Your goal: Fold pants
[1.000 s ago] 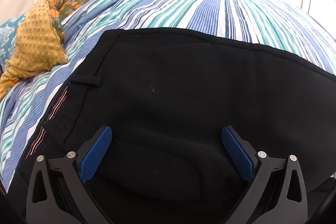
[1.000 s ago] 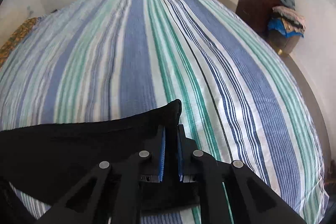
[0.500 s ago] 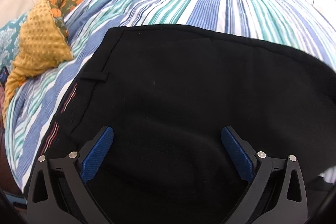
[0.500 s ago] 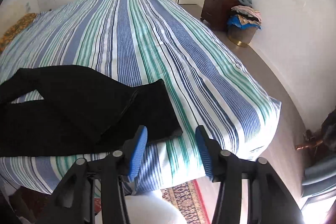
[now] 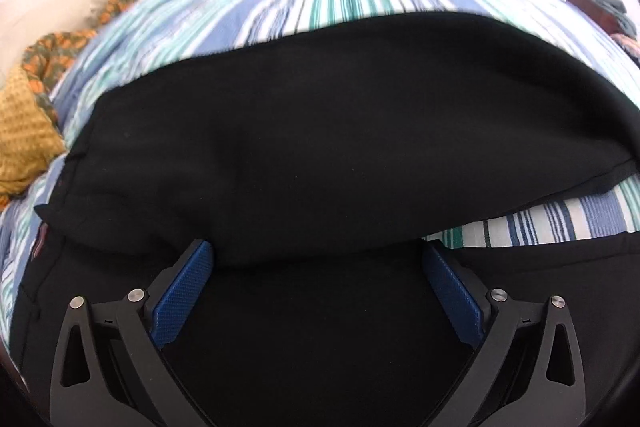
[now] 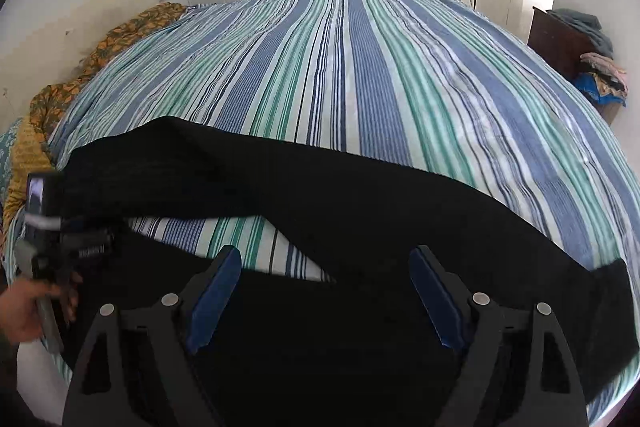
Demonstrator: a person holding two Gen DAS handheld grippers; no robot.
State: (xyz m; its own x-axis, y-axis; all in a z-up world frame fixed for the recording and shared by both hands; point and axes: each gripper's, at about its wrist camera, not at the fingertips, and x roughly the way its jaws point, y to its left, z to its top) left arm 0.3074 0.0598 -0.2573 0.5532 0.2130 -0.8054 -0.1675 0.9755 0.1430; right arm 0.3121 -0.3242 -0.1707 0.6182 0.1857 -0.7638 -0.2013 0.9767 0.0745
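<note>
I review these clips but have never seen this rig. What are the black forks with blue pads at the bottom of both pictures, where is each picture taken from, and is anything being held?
Each fork is a hand-held two-finger gripper, with a fisheye camera looking along its fingers. One picture comes from the left gripper, the other from the right gripper. Both jaws stand wide open and hold nothing. Black pants lie spread on a striped bedspread, the two legs parted so stripes show between them. At the right view's left edge, a hand holds the other gripper. A mustard blanket lies to the left.

Black pants point(image 6: 360, 195) spread on striped bed point(image 6: 360, 67), right claw point(image 6: 325, 291) agape
</note>
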